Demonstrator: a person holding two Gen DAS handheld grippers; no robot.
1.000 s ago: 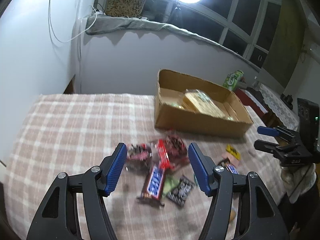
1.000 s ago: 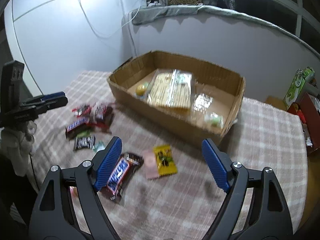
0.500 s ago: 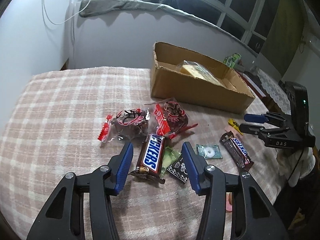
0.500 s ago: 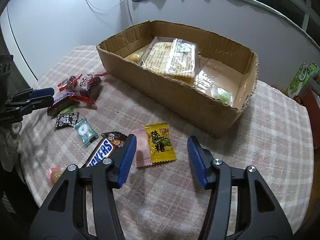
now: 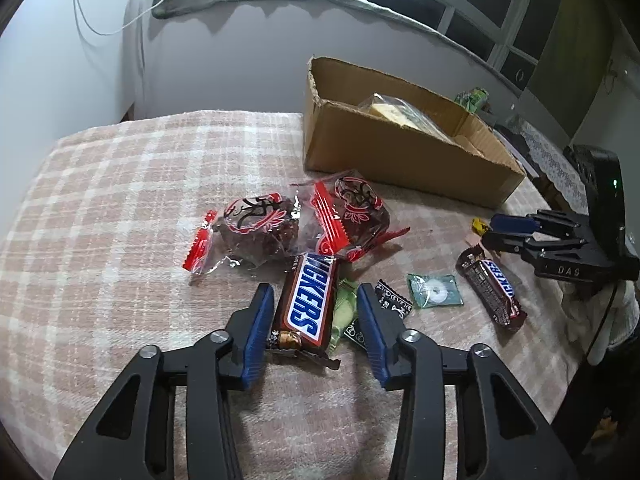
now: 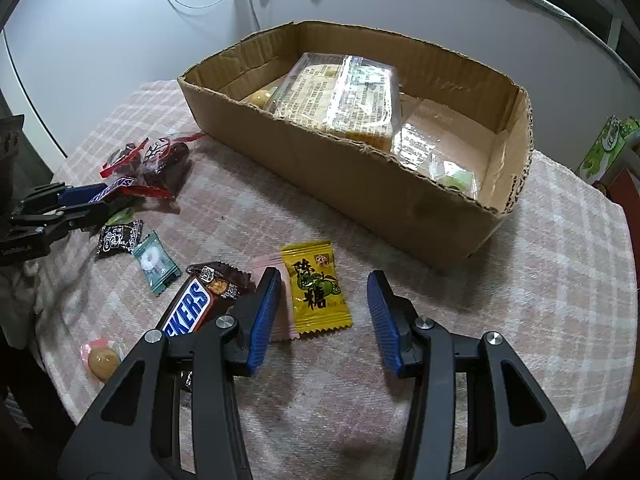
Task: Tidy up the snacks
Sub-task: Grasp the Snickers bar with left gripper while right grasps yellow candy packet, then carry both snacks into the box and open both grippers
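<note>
Hand-held gripper, left (image 5: 316, 320): jaws partly open and just been closing, straddling 1 Snickers bar (image 5: 307, 305) lengthwise; pads stand just beside its long edges, not yet pressing. Nothing held. Straddling stance suits a pinch across the narrow width, judged the step in hand.

Hand-held gripper, right (image 6: 323, 312): jaws partly open, likewise just been closing, set over 1 yellow candy sachet (image 6: 316, 292); left pad lies on a pink sachet (image 6: 280, 316) tucked under the yellow one. Gap is wider than the sachet, so no grip yet.

Cardboard box (image 6: 360, 176): open-topped, at the far side of the worktop (image 6: 560, 280), serving as the collection point. Holds 1 clear-wrapped biscuit pack (image 6: 344, 96) and a few smaller wrapped pieces.

Loose stock on the checked cloth, near the box's front wall:
- 2 red-printed clear bags (image 5: 296, 224), touching each other
- 1 green sweet (image 5: 345, 312), partly under the first bar
- 1 black sachet (image 5: 390, 304)
- 1 mint in teal wrapper (image 5: 435, 290)
- second Snickers bar (image 5: 494, 294), well apart from the first
- 1 round sweet (image 6: 102, 356) near the worktop edge

Most stock remains outside the box; sorting judged at an early stage.
</note>
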